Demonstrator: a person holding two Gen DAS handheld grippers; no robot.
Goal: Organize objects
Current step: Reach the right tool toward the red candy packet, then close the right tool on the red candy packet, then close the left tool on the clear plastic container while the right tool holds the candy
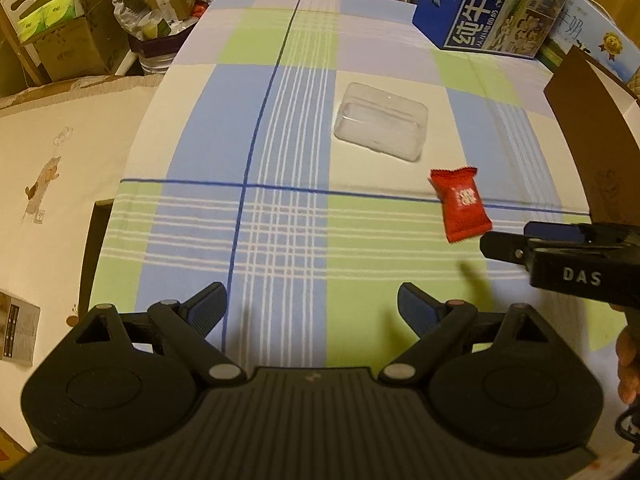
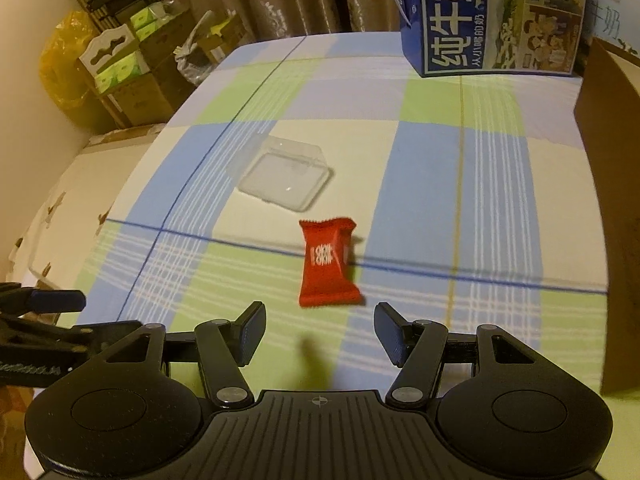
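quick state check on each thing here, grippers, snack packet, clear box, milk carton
left gripper: jaws open, holding nothing
right gripper: jaws open, holding nothing, lined up on the packet
red snack packet: sealed, flat on the cloth
clear plastic box: empty, on the cloth
blue milk carton: upright at the far edge

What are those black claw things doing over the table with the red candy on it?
A person is holding two grippers over a checked tablecloth. Both are open and hold nothing. The right gripper is pointed at a red snack packet lying just in front of it. A clear plastic box sits empty a little farther back. The left gripper hovers off to the side.
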